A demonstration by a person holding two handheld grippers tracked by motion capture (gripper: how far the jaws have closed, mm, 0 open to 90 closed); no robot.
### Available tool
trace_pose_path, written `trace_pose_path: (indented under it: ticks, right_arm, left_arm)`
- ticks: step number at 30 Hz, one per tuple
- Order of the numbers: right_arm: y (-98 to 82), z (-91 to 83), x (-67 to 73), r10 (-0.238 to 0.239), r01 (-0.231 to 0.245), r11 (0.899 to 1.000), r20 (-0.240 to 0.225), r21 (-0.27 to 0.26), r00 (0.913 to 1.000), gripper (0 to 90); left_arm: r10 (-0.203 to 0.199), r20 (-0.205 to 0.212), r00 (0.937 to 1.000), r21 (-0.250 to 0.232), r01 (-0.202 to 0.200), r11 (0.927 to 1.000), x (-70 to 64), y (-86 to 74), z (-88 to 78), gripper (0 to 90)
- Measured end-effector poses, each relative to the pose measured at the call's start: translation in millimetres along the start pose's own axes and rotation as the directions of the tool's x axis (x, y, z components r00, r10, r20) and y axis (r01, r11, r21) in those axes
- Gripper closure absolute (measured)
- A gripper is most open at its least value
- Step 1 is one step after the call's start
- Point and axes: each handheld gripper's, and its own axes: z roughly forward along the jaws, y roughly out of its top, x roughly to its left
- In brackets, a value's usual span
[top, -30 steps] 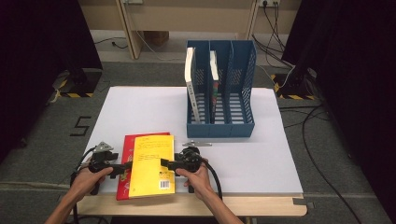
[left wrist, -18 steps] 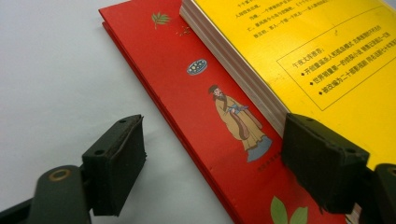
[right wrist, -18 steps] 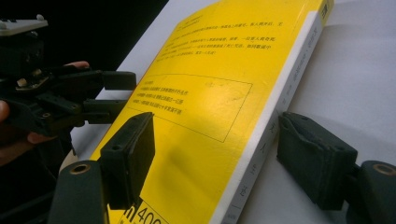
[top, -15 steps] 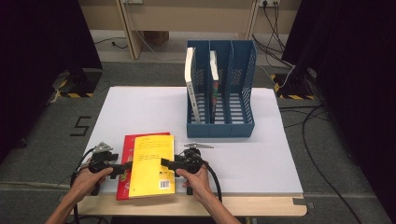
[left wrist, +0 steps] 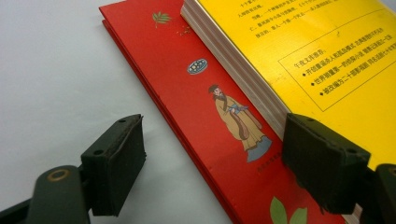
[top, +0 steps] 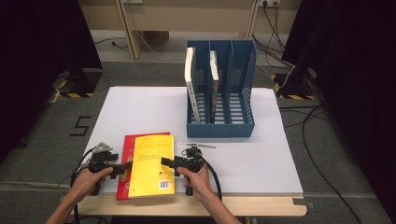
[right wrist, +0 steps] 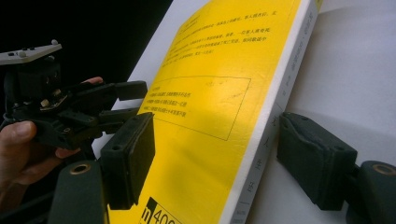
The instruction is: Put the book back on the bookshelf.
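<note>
The stiff, fairly heavy yellow book [top: 152,164] lying on the red book [top: 127,148] sits between the right gripper [top: 169,162]'s wide-open fingers, best pinched at its spine edge, while the left gripper [top: 125,167]'s fingers gape open, holding nothing.

1. The right gripper [top: 169,162], at the right edge of the yellow book [top: 152,164], has just been closing its jaws a little; the book's spine edge sits between them, and the pads are not pressing on it.

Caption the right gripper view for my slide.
Open right tool straddling the yellow book's edge on the white table.
</note>
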Motion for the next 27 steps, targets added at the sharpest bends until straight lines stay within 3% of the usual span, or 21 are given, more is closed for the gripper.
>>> trace_pose_path:
  ticks: [1, 3, 6, 8, 12, 13, 14, 15, 17, 18, 20, 23, 27]
  right_arm:
    - [-0.7, 0.4, 0.6, -0.023, 0.023, 1.0, 0.007, -0.001, 0.9997, 29.0]
    - [-1.4, 0.1, -0.3, -0.027, 0.027, 1.0, -0.003, -0.014, 0.9996, 31.0]
    - [-1.0, 1.2, 0.5, -0.097, 0.097, 0.995, 0.01, -0.038, 0.9953, 32.4]
    - [0.0, 0.7, 0.0, -0.114, 0.114, 0.992, -0.007, -0.055, 0.9935, 32.6]
    - [3.5, -4.8, 0.0, -0.091, 0.078, 0.988, -0.094, -0.132, 0.9914, 37.0]
    - [4.0, -6.2, 0.9, -0.08, 0.061, 0.987, -0.123, -0.148, 0.9892, 41.8]
    - [4.1, -5.9, 1.4, -0.059, 0.035, 0.99, -0.179, -0.135, 0.9821, 51.1]
    - [2.5, -1.6, 5.6, -0.059, 0.036, 0.994, -0.22, -0.104, 0.9738, 51.0]
    - [-0.6, 5.0, 18.2, -0.134, 0.125, 0.99, -0.177, -0.059, 0.975, 49.9]
    - [-0.7, 6.6, 20.4, -0.174, 0.169, 0.985, -0.16, -0.042, 0.9717, 51.1]
    - [-0.2, 8.1, 19.0, -0.193, 0.194, 0.981, -0.137, -0.008, 0.9716, 52.3]
    - [1.0, 8.2, 18.0, -0.231, 0.233, 0.972, -0.124, 0.003, 0.965, 53.5]
    - [8.6, 8.2, 25.8, -0.348, 0.351, 0.936, -0.086, 0.031, 0.9337, 53.9]
  left_arm:
    - [0.0, 0.0, 1.0, -0.001, 0.0, 1.0, 0.0, -0.1, 0.0, 20.5]
    - [-0.001, 0.0, 1.0, -0.001, 0.001, 1.0, 0.1, -0.1, 0.1, 20.5]
    - [-0.005, -0.005, 1.0, 0.003, 0.005, 1.0, -0.3, 0.3, 0.0, 20.3]
    - [-0.005, -0.003, 1.0, 0.003, 0.005, 1.0, 0.1, 0.2, -0.1, 20.3]
    - [-0.006, -0.005, 1.0, 0.005, 0.006, 1.0, 0.3, 0.3, -0.3, 20.4]
    - [-0.004, -0.003, 1.0, 0.005, 0.004, 1.0, 0.3, 0.3, -0.2, 20.3]
    - [-0.001, -0.002, 1.0, 0.007, 0.001, 1.0, -0.6, 0.6, 0.7, 19.2]
    - [0.002, -0.011, 0.9999, 0.008, -0.002, 1.0, -1.8, 1.2, 1.2, 17.5]
    - [-0.001, -0.007, 1.0, 0.009, 0.001, 1.0, -1.0, 1.4, 1.1, 17.8]
    - [0.002, -0.005, 1.0, 0.009, -0.002, 1.0, -0.8, 1.4, 1.1, 17.7]
    - [0.005, -0.001, 1.0, 0.01, -0.005, 0.9999, -0.6, 1.7, 1.3, 17.6]
    - [0.007, 0.003, 1.0, 0.009, -0.007, 0.9999, 0.1, 1.5, 1.3, 17.5]
    - [0.007, 0.001, 1.0, 0.008, -0.007, 0.9999, 0.3, 1.4, 1.1, 17.5]
